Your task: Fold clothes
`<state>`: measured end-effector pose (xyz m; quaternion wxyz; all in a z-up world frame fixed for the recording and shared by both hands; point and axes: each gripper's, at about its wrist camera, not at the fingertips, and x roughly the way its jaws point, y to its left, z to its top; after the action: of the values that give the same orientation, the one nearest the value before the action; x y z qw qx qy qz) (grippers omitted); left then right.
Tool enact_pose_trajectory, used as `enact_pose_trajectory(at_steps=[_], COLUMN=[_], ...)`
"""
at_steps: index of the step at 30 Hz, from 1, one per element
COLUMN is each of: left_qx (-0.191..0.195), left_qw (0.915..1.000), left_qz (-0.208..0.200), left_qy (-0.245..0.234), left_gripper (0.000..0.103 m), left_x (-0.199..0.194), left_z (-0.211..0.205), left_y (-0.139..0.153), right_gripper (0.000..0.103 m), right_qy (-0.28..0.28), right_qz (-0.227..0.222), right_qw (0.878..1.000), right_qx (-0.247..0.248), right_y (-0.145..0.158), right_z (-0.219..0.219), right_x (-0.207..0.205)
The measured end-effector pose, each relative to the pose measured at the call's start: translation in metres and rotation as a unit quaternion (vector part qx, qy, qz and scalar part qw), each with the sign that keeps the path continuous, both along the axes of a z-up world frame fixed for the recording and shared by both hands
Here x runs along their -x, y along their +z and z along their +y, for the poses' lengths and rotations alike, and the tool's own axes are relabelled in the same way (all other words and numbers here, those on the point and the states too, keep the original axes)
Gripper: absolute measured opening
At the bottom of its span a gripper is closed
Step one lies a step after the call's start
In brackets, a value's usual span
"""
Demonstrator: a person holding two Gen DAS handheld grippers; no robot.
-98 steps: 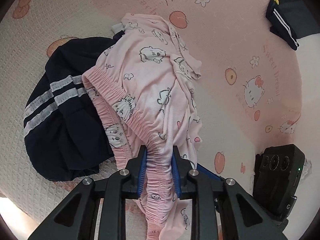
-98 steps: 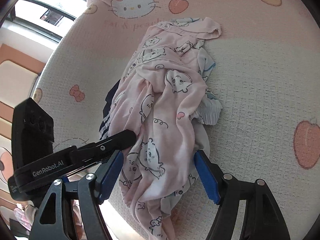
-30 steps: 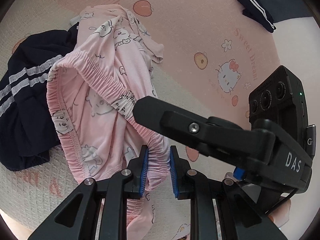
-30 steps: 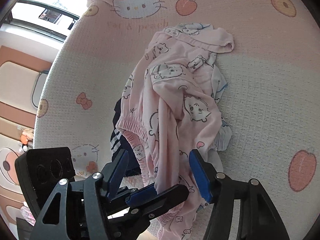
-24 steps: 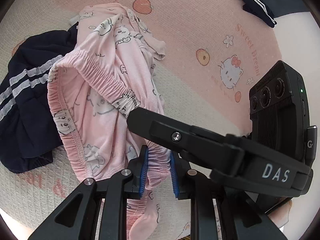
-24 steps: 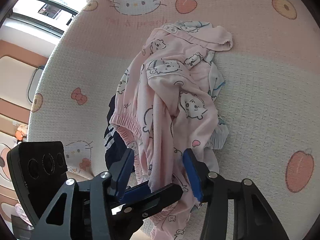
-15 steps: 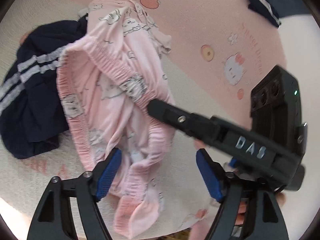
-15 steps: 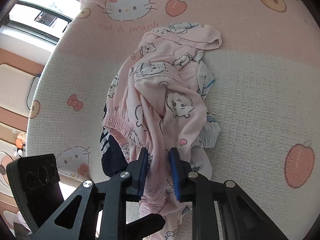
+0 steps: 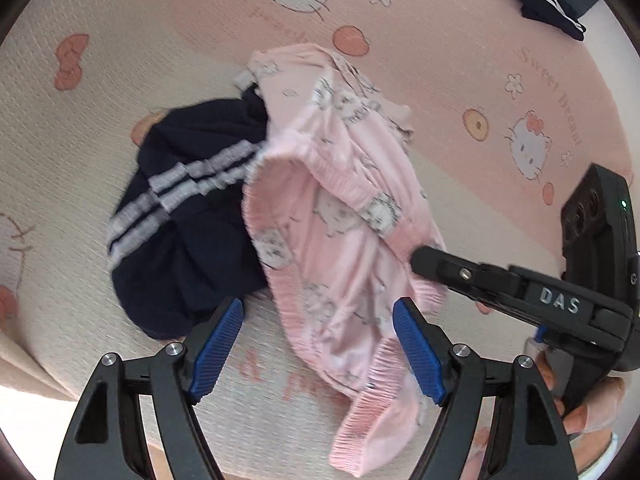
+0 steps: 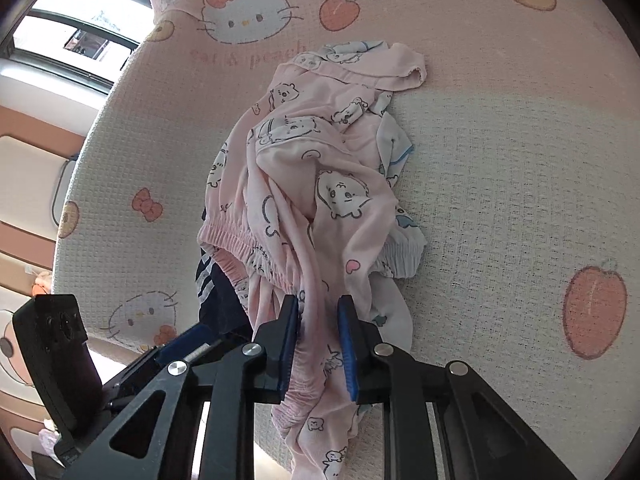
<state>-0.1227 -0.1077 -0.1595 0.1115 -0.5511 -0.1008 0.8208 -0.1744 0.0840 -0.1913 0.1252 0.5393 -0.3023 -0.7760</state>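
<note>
The right tongs (image 10: 318,344) are pinching the waistband of the pink pants (image 10: 304,184); the left tongs (image 9: 316,344) are gaping wide, holding nothing, just short of the waistband at lower centre. The pants are trailing away toward the upper frame across the bed (image 10: 520,208), draping over a navy garment (image 9: 188,240) at left.
</note>
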Motion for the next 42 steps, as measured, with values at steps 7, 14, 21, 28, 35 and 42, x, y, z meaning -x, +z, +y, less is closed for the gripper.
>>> enact_pose_trajectory(at_steps=[7, 14, 21, 28, 35, 42], left_qx=[0.056, 0.123, 0.1, 0.026, 0.019, -0.028], left_qw=[0.9971, 0.9847, 0.9876, 0.9953, 0.9953, 0.9944], left_qz=[0.051, 0.112, 0.097, 0.075, 0.072, 0.093], left_qy=[0.013, -0.052, -0.072, -0.055, -0.061, -0.041], left_gripper=[0.077, 0.063, 0.029, 0.014, 0.014, 0.01], left_x=[0.024, 0.052, 0.069, 0.072, 0.068, 0.06], left_z=[-0.015, 0.01, 0.02, 0.008, 0.015, 0.016], left_y=[0.005, 0.006, -0.004, -0.004, 0.0, 0.014], right_gripper=[0.019, 0.038, 0.058, 0.057, 0.029, 0.007], right_qy=[0.0, 0.032, 0.076, 0.078, 0.069, 0.057], right_qz=[0.005, 0.04, 0.079, 0.077, 0.064, 0.066], right_qw=[1.0, 0.995, 0.982, 0.98, 0.984, 0.988], right_qx=[-0.013, -0.083, -0.155, -0.168, -0.149, -0.13], right_y=[0.001, 0.013, 0.025, 0.023, 0.018, 0.03], right_z=[-0.007, -0.036, -0.043, -0.04, -0.04, -0.033], right_x=[0.0, 0.004, 0.013, 0.025, 0.025, 0.015])
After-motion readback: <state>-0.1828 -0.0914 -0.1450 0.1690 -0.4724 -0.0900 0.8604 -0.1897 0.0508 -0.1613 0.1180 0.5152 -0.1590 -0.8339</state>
